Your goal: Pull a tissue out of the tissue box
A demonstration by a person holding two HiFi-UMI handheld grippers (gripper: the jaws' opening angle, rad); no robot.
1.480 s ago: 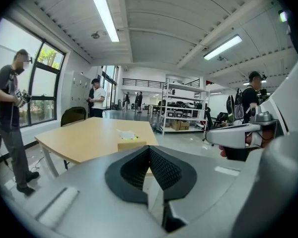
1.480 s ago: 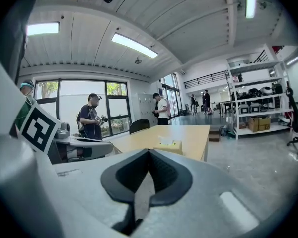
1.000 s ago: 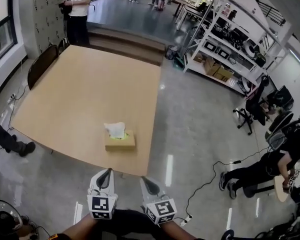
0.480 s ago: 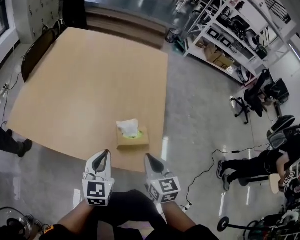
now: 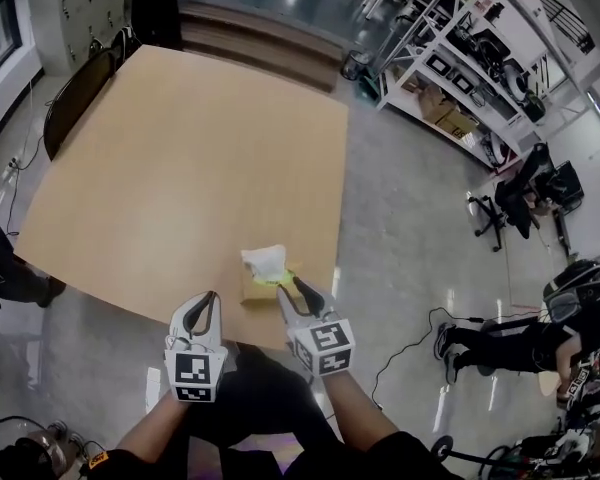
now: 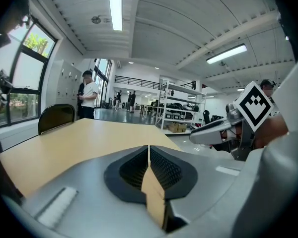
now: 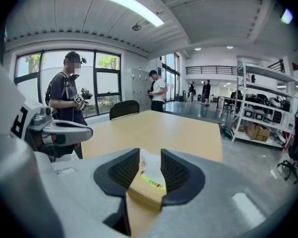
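Looked down on a bare wooden tabletop (image 5: pixel 180 148) with a single box (image 5: pixel 254 290) on it, close to the near edge and toward the right corner. Saw a white tissue (image 5: pixel 264 260) standing crumpled out of the slot in the top of the box.

Held the left gripper (image 5: pixel 209 300) at the near edge, left of the box and apart from it. Found its jaws together, the ribbed pads meeting in a thin line with nothing between them.

Held the right gripper (image 5: pixel 291 288) a little further forward, tips over the near right corner of the box. Could not tell from above whether touching it. Had its jaws apart and opening, with the tissue and the green-ringed slot of the box showing in the gap ahead, and the pads pressing on neither. Pointed both grippers forward and somewhat down, side by side, marker cubes toward the body.

Noted a dark chair (image 5: pixel 75 108) at the far left side of the tabletop, and white shelves (image 5: pixel 450 58) loaded with boxes and gear across the grey floor (image 5: pixel 400 228) to the right. Noted also a seated person (image 5: pixel 545 343) in dark clothes near the right edge, and a standing person (image 5: pixel 158 13) beyond the far end. From the right gripper view, made out one more figure by the windows (image 7: pixel 97 83) at the left, holding a small device.
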